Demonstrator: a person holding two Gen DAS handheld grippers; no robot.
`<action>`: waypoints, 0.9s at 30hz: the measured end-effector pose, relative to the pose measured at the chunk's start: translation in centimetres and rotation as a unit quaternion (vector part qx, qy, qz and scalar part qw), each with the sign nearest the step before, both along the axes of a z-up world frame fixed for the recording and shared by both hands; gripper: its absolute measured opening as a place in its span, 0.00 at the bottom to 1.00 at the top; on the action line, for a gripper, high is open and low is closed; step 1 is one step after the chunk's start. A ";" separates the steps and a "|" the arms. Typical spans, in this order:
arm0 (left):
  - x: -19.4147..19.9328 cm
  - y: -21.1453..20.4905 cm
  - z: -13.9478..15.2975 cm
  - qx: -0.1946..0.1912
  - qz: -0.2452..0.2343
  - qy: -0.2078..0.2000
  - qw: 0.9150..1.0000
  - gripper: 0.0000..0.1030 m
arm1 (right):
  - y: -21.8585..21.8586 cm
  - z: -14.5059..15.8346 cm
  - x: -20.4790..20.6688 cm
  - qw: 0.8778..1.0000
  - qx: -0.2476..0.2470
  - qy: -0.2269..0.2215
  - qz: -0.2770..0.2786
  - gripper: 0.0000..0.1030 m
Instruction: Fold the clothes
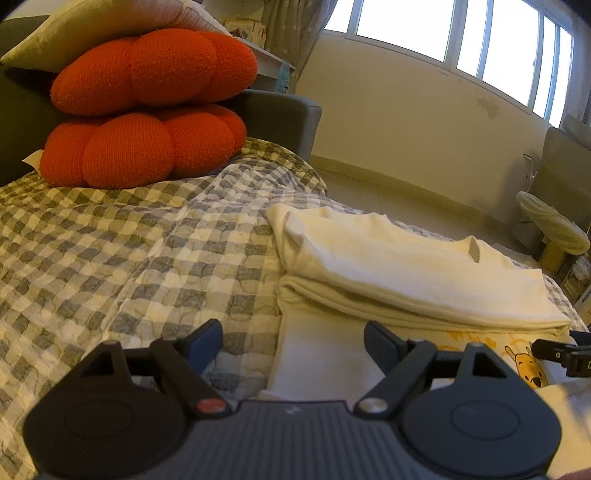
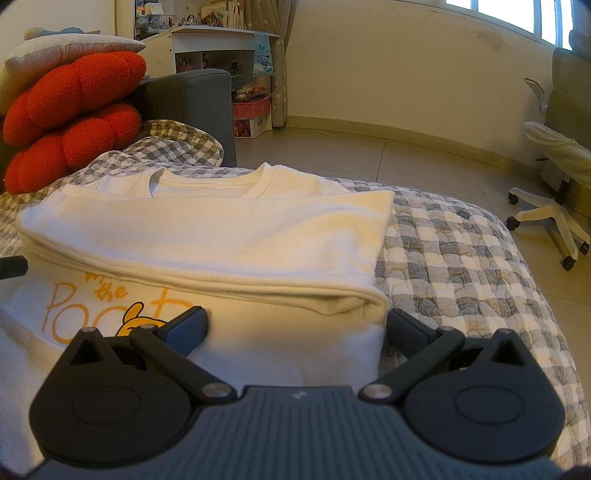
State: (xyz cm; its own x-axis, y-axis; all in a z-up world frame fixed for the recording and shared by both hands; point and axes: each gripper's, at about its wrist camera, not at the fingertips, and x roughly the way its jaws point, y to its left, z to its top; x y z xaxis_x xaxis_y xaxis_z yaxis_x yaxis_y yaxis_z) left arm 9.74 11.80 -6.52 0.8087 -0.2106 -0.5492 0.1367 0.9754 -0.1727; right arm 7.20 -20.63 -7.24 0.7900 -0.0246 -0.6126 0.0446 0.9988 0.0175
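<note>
Clothes to count: one white T-shirt (image 2: pixel 207 229), partly folded, lying on a grey-and-white checked quilt (image 1: pixel 122 251) spread over the bed. Folded into a thick band across its middle, several layers stacked, with the round neckline showing at the far edge and the printed front still exposed nearest the cameras. Printed there in orange: cursive lettering (image 2: pixel 70 302) and a yellow cartoon bear (image 1: pixel 526 365), both partly hidden behind gripper parts. Cloth clean, cream-white, smooth on top, with a rounded fold at the right-hand end. Grippers: two. Left gripper (image 1: pixel 293 338) poised low over the near left edge of the shirt, jaws standing wide apart, nothing pinched between them, one finger above the quilt and the other above white cloth. Right gripper (image 2: pixel 297 325) likewise spread wide over the near right corner of the shirt, pads clear of the cloth, holding nothing; its tip also visible at the right border of the left wrist view. Cushions: two red knitted cushions (image 1: pixel 147 107) stacked on each other at the head of the quilt, well apart from the shirt, with one pale pillow (image 1: pixel 96 33) on top. One grey sofa arm (image 2: pixel 192 99) behind them. One white swivel chair (image 2: pixel 554 173) on the tiled floor to the right.
</note>
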 end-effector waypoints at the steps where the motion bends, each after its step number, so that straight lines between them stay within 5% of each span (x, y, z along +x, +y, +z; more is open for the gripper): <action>1: 0.0 0.1 0.0 -0.002 0.000 0.000 1.000 0.82 | 0.0 0.0 0.0 1.000 0.000 0.000 0.000 1.00; 27: 0.1 -0.4 0.0 0.017 0.000 0.002 1.000 0.83 | 0.0 0.0 0.0 1.000 0.000 0.000 0.000 1.00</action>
